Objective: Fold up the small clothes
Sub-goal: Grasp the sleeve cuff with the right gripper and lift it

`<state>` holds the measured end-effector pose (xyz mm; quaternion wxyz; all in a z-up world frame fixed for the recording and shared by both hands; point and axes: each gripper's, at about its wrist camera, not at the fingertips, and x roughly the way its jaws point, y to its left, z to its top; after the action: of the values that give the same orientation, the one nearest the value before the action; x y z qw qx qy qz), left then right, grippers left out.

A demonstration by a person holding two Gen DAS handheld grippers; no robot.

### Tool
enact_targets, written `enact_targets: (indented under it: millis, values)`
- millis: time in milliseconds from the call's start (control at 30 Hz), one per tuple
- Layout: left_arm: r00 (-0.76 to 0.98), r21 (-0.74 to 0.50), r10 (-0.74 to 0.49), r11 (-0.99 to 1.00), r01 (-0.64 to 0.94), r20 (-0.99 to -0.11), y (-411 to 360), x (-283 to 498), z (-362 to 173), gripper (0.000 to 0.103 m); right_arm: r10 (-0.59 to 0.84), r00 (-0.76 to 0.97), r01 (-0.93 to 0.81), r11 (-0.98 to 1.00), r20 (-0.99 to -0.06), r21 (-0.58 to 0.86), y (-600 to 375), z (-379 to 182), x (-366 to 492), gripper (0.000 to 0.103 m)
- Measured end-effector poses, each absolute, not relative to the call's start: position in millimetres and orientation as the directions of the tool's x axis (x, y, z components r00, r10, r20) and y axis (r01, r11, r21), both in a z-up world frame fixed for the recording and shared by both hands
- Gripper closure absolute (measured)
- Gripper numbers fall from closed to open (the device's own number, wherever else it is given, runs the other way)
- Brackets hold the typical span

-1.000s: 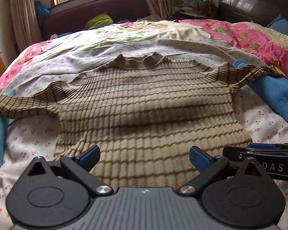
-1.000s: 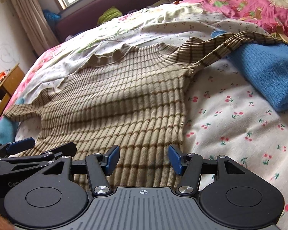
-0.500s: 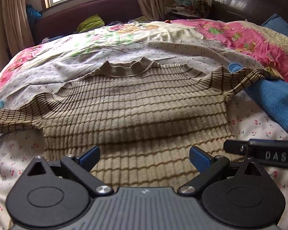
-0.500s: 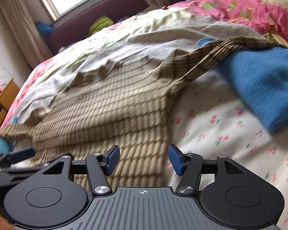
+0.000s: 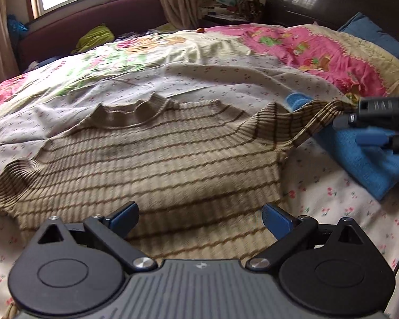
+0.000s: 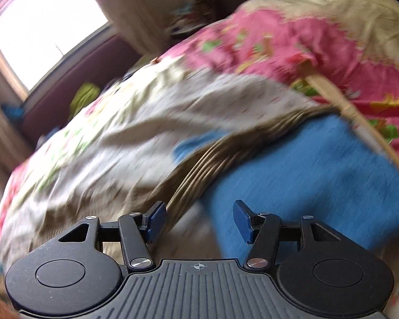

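two open grippers, striped sweater (image 5: 151, 159) flat on bed (image 5: 332, 212)

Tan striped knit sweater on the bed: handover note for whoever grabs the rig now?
Left tongs: open, empty, over the hem of the tan brown-striped knit sweater.
Right tongs: open, empty, near the sweater's far sleeve; that view is blurred.
Sweater lies flat, face up on the cherry-print bedsheet, both sleeves spread. The far sleeve drapes over a blue knit garment.
Done: sweater laid out.
Left: all folds. Probably start with that sleeve, folding it inward off the blue garment.
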<state>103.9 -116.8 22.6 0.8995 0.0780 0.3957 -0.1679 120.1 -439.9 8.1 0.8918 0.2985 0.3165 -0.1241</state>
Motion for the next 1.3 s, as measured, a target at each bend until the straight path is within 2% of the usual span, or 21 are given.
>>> enact_targets:
  millis: [200,300,633,767,933,1100,1300]
  values:
    - [0.64,-0.012,-0.269,0.926,0.376,-0.719,-135,118,26,0.0,-0.057,0.756,0.528,0.642,-0.652,0.556,-501,-1,148,0.047]
    - [0.644,-0.021,-0.277,0.927,0.375,-0.713,-141,124,25,0.0,-0.022,0.747,0.556,0.567,-0.664,0.607,-519,-13,158,0.05]
    - [0.618,-0.04,-0.284,0.925,0.378,-0.733,-144,121,16,0.0,-0.043,0.754,0.602,0.445,-0.656,0.663,-542,-36,167,0.089]
    - [0.624,-0.039,-0.282,0.927,0.373,-0.729,-139,117,17,0.0,-0.064,0.779,0.572,0.48,-0.624,0.665,-537,-25,156,0.092]
    - [0.636,-0.045,-0.282,0.931,0.362,-0.718,-126,113,20,0.0,-0.039,0.848,0.439,0.61,-0.528,0.66,-506,19,154,0.093]
    - [0.66,-0.061,-0.259,0.949,0.308,-0.705,-93,107,28,0.0,0.124,0.885,0.205,0.761,-0.449,0.615,-420,68,176,0.093]
    - [0.714,-0.069,-0.174,0.982,0.175,-0.678,-21,90,38,0.0,0.343,0.817,-0.135,0.895,-0.464,0.424,-245,84,211,0.093]
